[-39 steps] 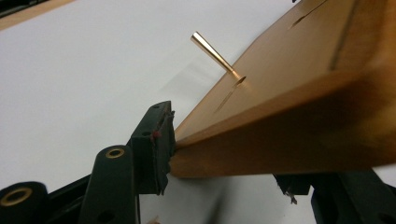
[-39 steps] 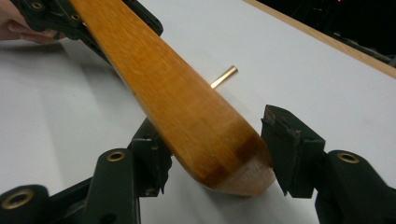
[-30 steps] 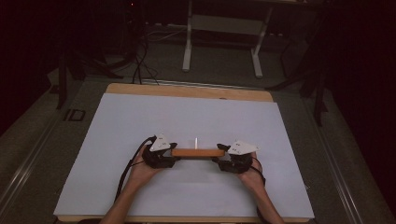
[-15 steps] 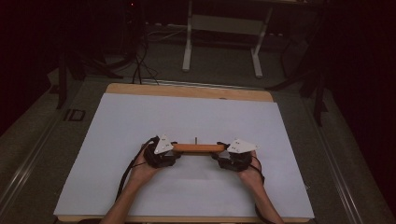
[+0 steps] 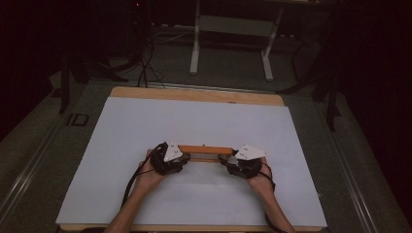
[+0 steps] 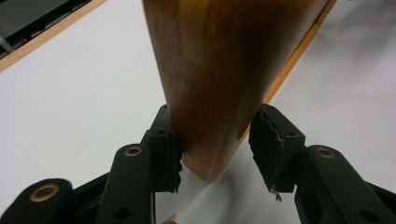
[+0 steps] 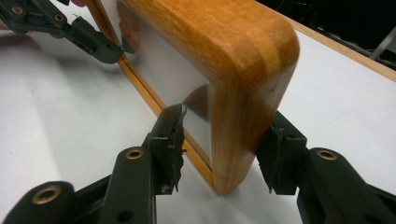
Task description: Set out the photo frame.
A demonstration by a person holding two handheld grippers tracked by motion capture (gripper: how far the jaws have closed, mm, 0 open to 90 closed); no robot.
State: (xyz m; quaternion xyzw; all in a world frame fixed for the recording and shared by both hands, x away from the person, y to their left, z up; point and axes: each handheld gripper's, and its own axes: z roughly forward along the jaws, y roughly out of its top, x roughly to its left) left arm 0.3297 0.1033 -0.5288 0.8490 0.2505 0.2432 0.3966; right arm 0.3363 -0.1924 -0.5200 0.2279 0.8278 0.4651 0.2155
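A wooden frame [image 5: 204,149] with a pale, glassy panel stands on its long edge on the white table top [image 5: 145,126], held at both ends. My left gripper [image 5: 180,158] grips its left end. In the left gripper view the wood [image 6: 210,70] sits between both pads of the left gripper [image 6: 215,135]. My right gripper [image 5: 228,161] holds the right end. In the right gripper view one pad presses the panel [image 7: 168,70], the other the back of the rounded wooden corner [image 7: 243,51], with the right gripper [image 7: 224,135] shut on it. The left gripper's jaws [image 7: 93,39] show at the frame's far end.
The white top lies on a wooden board whose edge [image 5: 194,94] shows at the back. Beyond it, the metal legs of another desk [image 5: 195,43] and cables [image 5: 143,73] stand on dark floor. Wide bare white surface surrounds the frame on all sides.
The frame has tipped up from a flatter lie onto its edge and shifted slightly away from the person. Both hands moved with it, still gripping its ends.
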